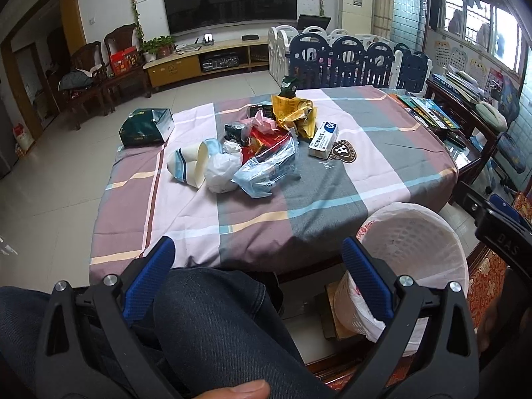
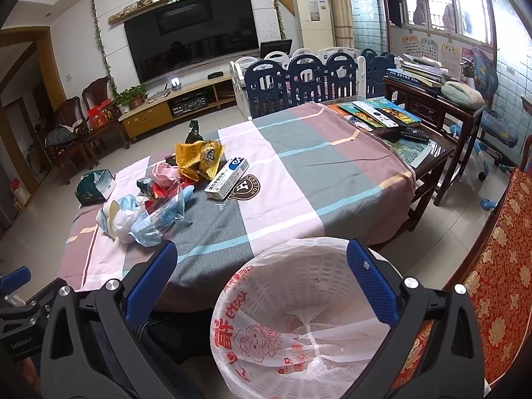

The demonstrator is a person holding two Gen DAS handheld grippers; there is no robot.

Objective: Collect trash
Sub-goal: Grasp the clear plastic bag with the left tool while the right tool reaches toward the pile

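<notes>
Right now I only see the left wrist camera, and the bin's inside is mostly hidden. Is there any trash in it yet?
Observer: No. The right wrist view looks straight down into the white bin, and only its plastic liner shows inside.
Operator: What is printed on the liner?
Observer: Red characters and a cartoon figure, on the side facing the person.
Operator: Is anything lying on the books at the far end of the table?
Observer: Yes, a white remote control lies on top of the books, clear from the right wrist view.
Operator: Is the right gripper holding something?
Observer: No, the right gripper is open and empty, above the bin.
</notes>
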